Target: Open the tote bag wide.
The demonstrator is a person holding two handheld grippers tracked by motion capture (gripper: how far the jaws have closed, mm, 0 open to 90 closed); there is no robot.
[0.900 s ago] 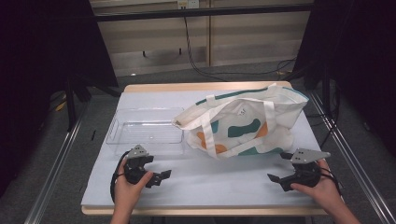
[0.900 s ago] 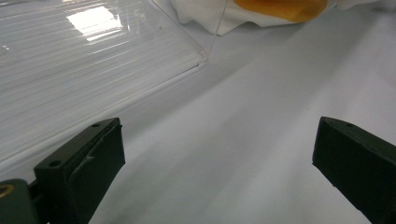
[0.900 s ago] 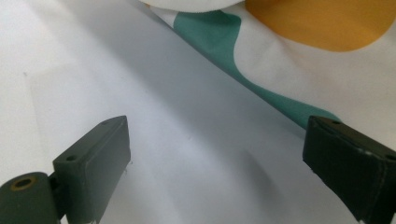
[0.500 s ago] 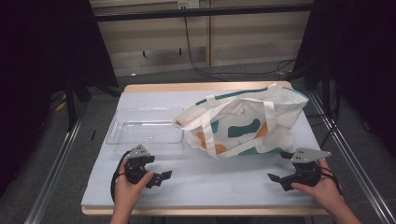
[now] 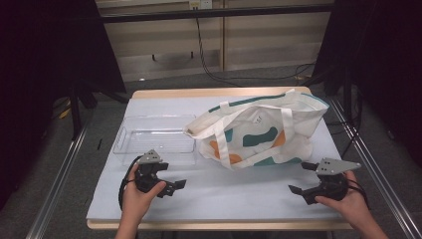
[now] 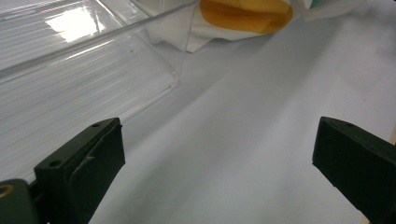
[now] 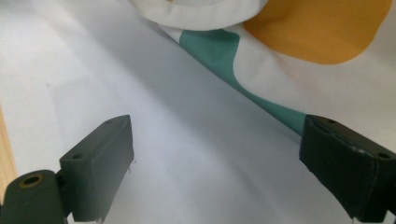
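A cream tote bag [image 5: 263, 134] with teal and orange patches lies on its side at the table's middle right; its printed cloth [image 7: 299, 42] also fills the top of the right gripper view. Left of it sits a clear plastic tray [image 5: 155, 139], whose ribbed corner [image 6: 88, 88] is close ahead in the left gripper view. My left gripper [image 5: 175, 184] rests near the front left, just before the tray, jaws wide apart with nothing between them [image 6: 219, 172]. My right gripper [image 5: 300, 177] sits at the front right, beside the bag's lower edge, likewise open and empty [image 7: 215, 168].
A white cloth [image 5: 239, 194] covers the wooden table. Metal rails [image 5: 59, 179] run along both sides, and dark curtains stand beyond. Cables [image 5: 209, 59] lie on the floor behind the table's far edge.
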